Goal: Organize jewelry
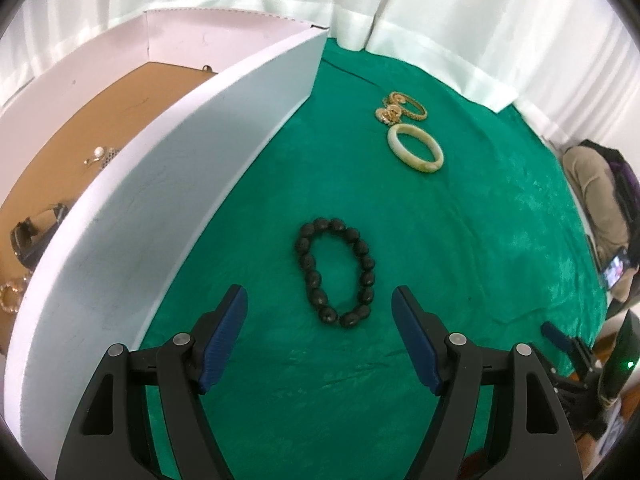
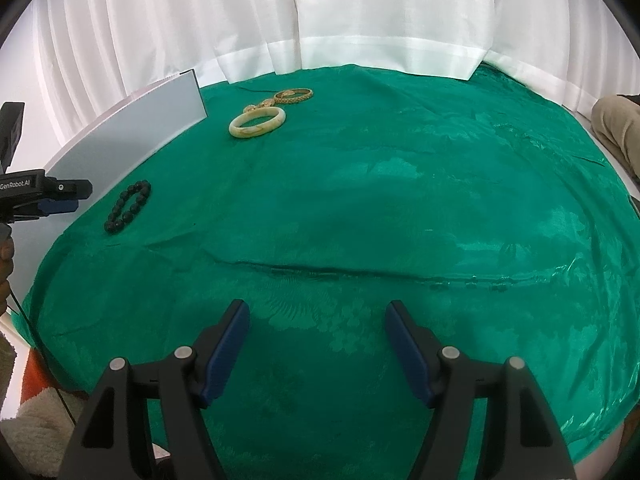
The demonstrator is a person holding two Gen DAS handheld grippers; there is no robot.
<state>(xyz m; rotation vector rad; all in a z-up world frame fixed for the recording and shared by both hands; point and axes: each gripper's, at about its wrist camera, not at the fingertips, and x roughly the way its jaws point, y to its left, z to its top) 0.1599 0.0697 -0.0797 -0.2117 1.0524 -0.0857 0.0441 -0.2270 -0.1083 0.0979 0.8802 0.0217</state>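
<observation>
A black bead bracelet (image 1: 335,272) lies on the green cloth, just ahead of my open, empty left gripper (image 1: 320,300); it also shows in the right wrist view (image 2: 128,207). A cream bangle (image 1: 415,147) (image 2: 257,122) and gold jewelry (image 1: 400,107) (image 2: 289,96) lie farther back. A white box (image 1: 168,184) with a brown floor stands to the left and holds several pieces, among them a pearl piece (image 1: 98,155) and a gold chain (image 1: 11,294). My right gripper (image 2: 317,310) is open and empty over bare cloth, and it shows at the right edge of the left wrist view (image 1: 554,330).
The green cloth (image 2: 400,200) has a long crease (image 2: 360,270) across its front. White curtains (image 2: 320,12) hang behind the table. A person's leg (image 1: 592,184) and a phone (image 1: 618,270) are at the right. The left gripper's body (image 2: 44,196) shows beside the box wall (image 2: 132,136).
</observation>
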